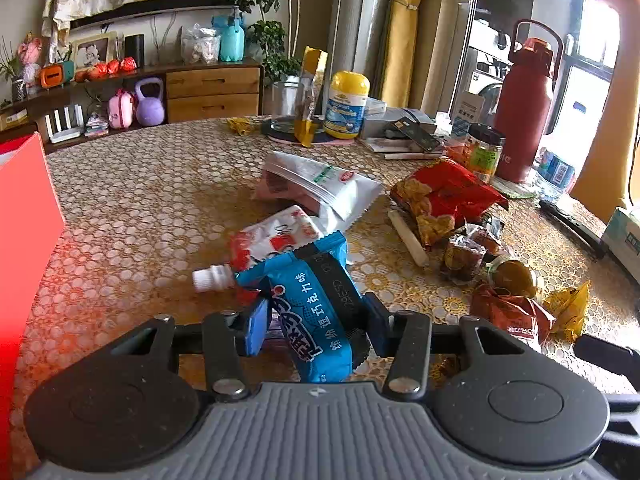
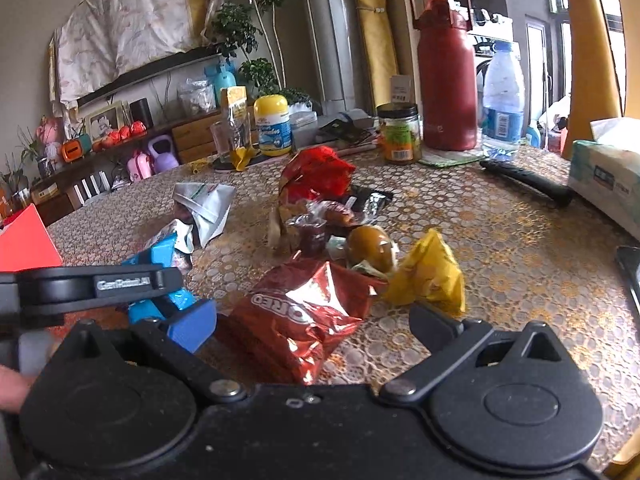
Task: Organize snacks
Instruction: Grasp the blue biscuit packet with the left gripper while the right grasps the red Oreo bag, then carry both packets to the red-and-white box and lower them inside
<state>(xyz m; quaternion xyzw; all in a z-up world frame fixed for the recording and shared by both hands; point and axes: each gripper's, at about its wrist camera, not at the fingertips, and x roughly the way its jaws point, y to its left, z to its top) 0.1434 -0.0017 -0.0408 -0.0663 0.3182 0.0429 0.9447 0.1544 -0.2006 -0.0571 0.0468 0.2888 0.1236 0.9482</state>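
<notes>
My left gripper is shut on a blue snack packet with Chinese writing, holding it just above the table. Behind it lie a red-and-white spouted pouch and a white zip bag. My right gripper is open, its fingers on either side of a red Oreo bag lying on the table. Beyond it lie a yellow packet, a wrapped egg and a red chip bag. The left gripper and blue packet show at the left of the right wrist view.
A red box stands at the table's left. At the back stand a red flask, a water bottle, a jar and a yellow-capped bottle. A tissue box and a black tool lie right.
</notes>
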